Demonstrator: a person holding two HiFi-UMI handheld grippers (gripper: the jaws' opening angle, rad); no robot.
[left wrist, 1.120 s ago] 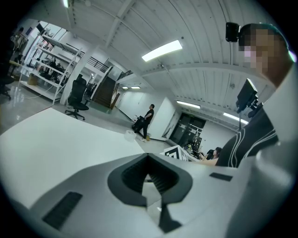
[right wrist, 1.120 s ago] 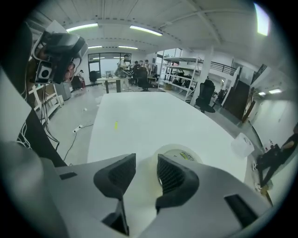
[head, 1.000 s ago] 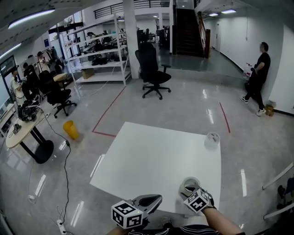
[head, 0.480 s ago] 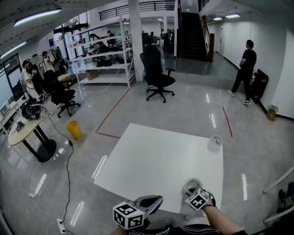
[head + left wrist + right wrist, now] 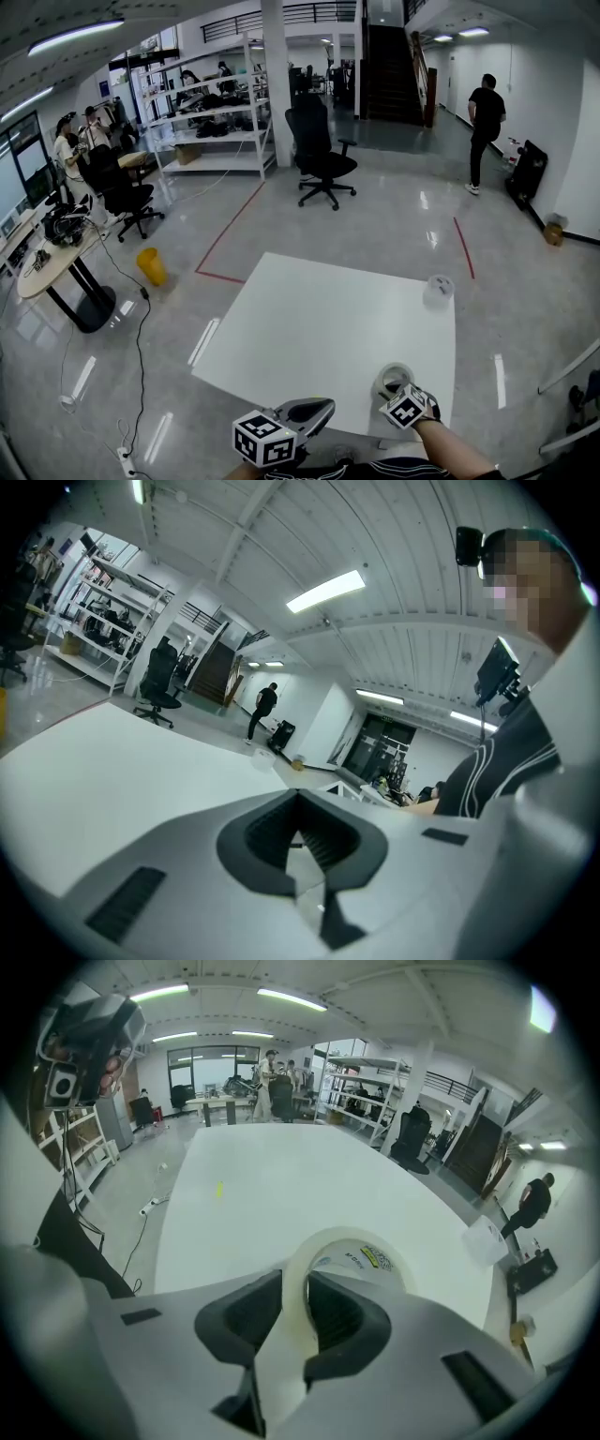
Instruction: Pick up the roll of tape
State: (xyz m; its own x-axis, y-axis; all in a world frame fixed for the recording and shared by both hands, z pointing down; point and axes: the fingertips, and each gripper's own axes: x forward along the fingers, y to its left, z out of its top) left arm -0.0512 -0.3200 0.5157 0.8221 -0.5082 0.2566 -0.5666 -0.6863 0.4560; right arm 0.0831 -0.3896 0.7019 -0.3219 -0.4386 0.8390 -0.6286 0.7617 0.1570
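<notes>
Roll of tape [image 5: 391,379] stood flat at the near right corner of the white table [image 5: 309,328]; right gripper [image 5: 298,1312] reached down over that corner, its jaws closing, pinching the roll's wall; left gripper [image 5: 305,841] hung at the table's near edge, jaws pressed together.

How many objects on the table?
2, besides a yellow speck: tape roll, near right edge, wall between the right hand-held gripper's closing jaws; small pale object at the far right corner.
</notes>
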